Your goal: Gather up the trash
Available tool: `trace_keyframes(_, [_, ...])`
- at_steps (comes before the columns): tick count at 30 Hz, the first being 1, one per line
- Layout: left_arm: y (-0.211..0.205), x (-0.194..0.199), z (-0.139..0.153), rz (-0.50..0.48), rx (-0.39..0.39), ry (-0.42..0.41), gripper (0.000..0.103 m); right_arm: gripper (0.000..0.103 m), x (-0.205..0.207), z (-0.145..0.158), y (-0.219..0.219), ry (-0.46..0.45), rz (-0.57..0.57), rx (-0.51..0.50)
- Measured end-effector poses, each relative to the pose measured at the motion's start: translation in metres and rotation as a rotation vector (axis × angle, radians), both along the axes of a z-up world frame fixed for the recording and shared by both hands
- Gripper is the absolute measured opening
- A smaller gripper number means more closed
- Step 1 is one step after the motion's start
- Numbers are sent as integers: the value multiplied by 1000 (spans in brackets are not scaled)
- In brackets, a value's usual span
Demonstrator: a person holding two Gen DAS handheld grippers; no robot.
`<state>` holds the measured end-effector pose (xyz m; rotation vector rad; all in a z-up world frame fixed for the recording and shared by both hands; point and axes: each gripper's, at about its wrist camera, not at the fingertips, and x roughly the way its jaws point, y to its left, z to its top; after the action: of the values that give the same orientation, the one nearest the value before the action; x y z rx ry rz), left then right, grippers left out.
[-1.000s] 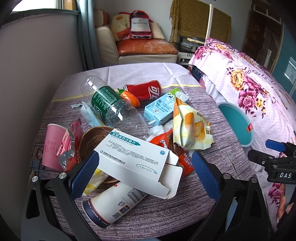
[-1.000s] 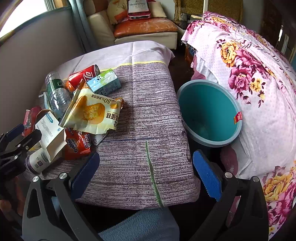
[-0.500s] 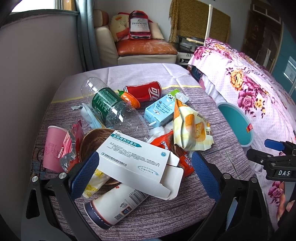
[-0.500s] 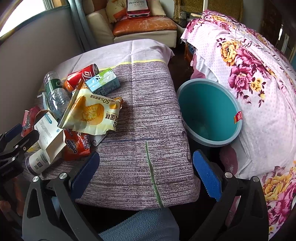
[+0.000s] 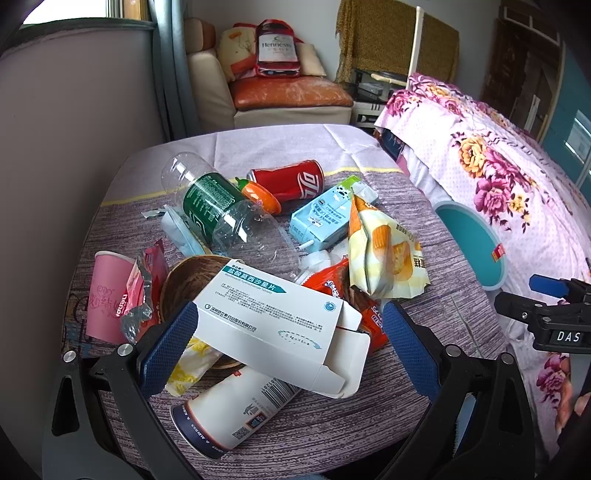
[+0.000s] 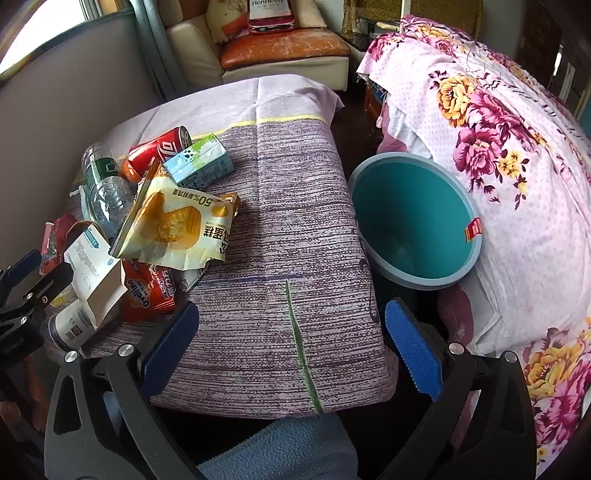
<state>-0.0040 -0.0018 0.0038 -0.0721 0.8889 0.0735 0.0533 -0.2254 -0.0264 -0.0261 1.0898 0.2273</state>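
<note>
While both sets of jaws stand released, the left gripper (image 5: 284, 347) frames a white medicine box (image 5: 273, 314) atop the trash pile on the bench (image 6: 295, 229), over a paper cup (image 5: 236, 413) lying on its side. Over the bench's near edge hangs the right gripper (image 6: 291, 343), with the teal bin (image 6: 413, 221) beside the bed (image 6: 498, 129)

You are in a lived-in home, in a room that serves as bedroom and sitting room. At the right of the frame lies a bed (image 6: 498, 147) under a pink flowered sheet. At the top stands a cream armchair (image 5: 273, 96) with an orange seat cushion and pillows. A cloth-covered table (image 6: 295, 221) fills the centre, a teal waste bin (image 6: 413, 221) beside it, daylight from a window (image 5: 74, 11) upper left.
</note>
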Motion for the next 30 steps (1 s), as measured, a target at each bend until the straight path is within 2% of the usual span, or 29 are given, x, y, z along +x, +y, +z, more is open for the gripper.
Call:
trace_keyframes(11, [-3,-2,-6,-21,-6,1,99,97,0,-3,2,9,-2,-10])
trace_keyframes(17, [13,-4,1,-47,-4,-10,99,97,1,-3,12,25,21,-36])
trace_keyframes(21, [37,-7,8,-58,-12,-9,99,97,6,3,28,57,85,-19])
trace_keyframes(24, [59,-8,9,-53,18,7,99,97,10,6,49,95,153,12])
trace_keyframes(30, [114,-11,3,3,55,55,99,97,12,17,106,135,332,38])
